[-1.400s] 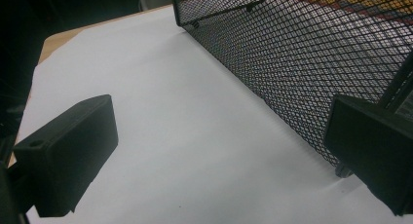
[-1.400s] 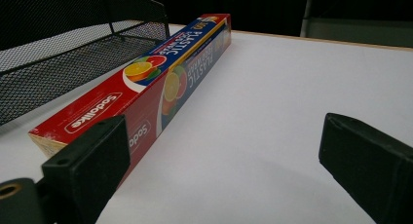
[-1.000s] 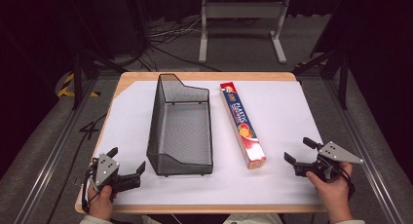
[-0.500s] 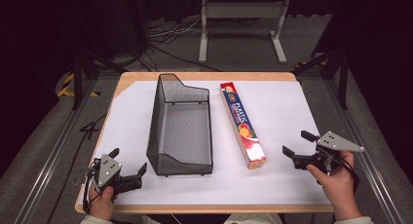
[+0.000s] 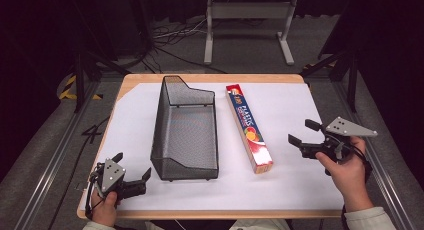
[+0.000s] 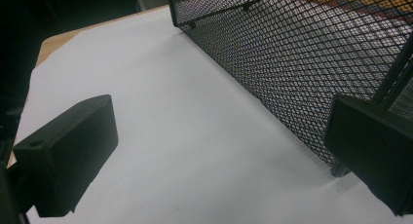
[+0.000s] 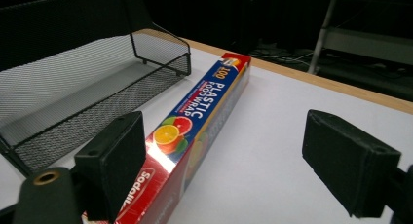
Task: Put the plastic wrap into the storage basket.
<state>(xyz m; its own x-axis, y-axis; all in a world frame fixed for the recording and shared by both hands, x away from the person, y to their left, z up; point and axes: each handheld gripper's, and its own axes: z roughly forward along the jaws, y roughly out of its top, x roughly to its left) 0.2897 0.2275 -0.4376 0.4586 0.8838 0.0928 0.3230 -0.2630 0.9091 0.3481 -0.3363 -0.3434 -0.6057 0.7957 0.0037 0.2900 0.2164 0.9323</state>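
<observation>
Since 1 s ago, right gripper point(image 5: 305, 132) has lifted a bit and edged toward the box point(image 5: 249, 128); left gripper point(image 5: 132, 170) has barely shifted, near the table's point(image 5: 260, 79) front left corner. Box and basket point(image 5: 186, 130) haven't moved.

Box label reads "100 PLASTIC FOOD WRAP" in white on blue, w/ citrus fruit picture point(image 7: 168, 135) below it. On the red end near me, part of a brand: "Sodalit…", rest cut off.

Right jaws: wide open, holding nothing. In right gripper view the box point(image 7: 195, 131) runs away from me lengthwise, its near end just inside my left jaw, mostly left of the gap's centre. White sheet point(image 7: 272, 136) fills the rest of the gap.

Left jaws: also wide open, empty. In left gripper view the basket's point(image 6: 302, 63) mesh side wall runs along the right, its near corner just behind my right jaw; can't tell if touching. Bare sheet point(image 6: 185, 126) btwn jaws.

High view: basket sits mid-table, long axis front to back, tall end far. Box lies just right of it, roughly parallel, slightly angled, not touching. Right gripper is to the right of the box's near end, apart from it.
</observation>
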